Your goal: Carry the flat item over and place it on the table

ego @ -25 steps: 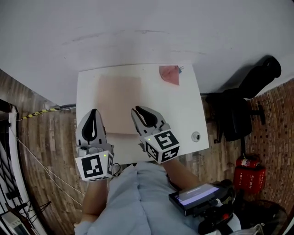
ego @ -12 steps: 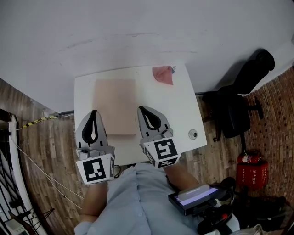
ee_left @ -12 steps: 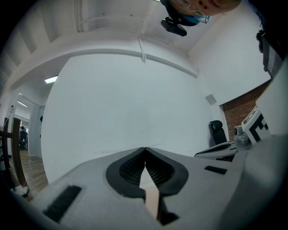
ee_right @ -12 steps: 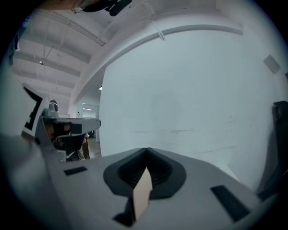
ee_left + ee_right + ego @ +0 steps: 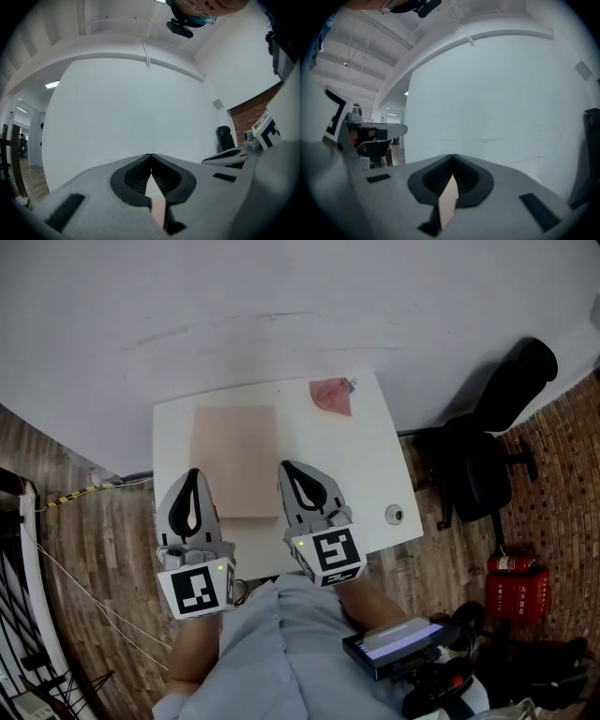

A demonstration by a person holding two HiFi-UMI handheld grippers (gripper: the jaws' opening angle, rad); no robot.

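A white table [image 5: 366,474] stands against a bare white wall [image 5: 281,296], with wood floor [image 5: 94,521] on both sides of it.

My left gripper [image 5: 193,473] and right gripper [image 5: 284,467] both point level toward that wall. Each has its jaws clenched tip to tip. In each gripper view only a thin peach sliver shows through the gap behind the closed tips. I read that as the board seen beyond the jaws, not something pinched.

The flat item, a pale peach board [image 5: 234,460], lies flat on the table between the two grippers. Its long axis runs away from me toward the wall, parallel to both sets of jaws. The left tips sit just beside its left long edge and the right tips just beside its right long edge, both toward the near end. Neither hand is clearly the nearer. Seen from above, I cannot tell how high the jaws ride over the tabletop.

With the board already down and square on the surface, I judge the placing done. Any further grip would mean opening both jaws and closing in sideways from the two long edges.

Farther out, a small reddish scrap [image 5: 330,395] lies at the table's far right corner and a round fitting [image 5: 395,515] sits near its right edge. A black office chair [image 5: 487,465] and a red fire extinguisher [image 5: 514,592] stand on the floor to the right.
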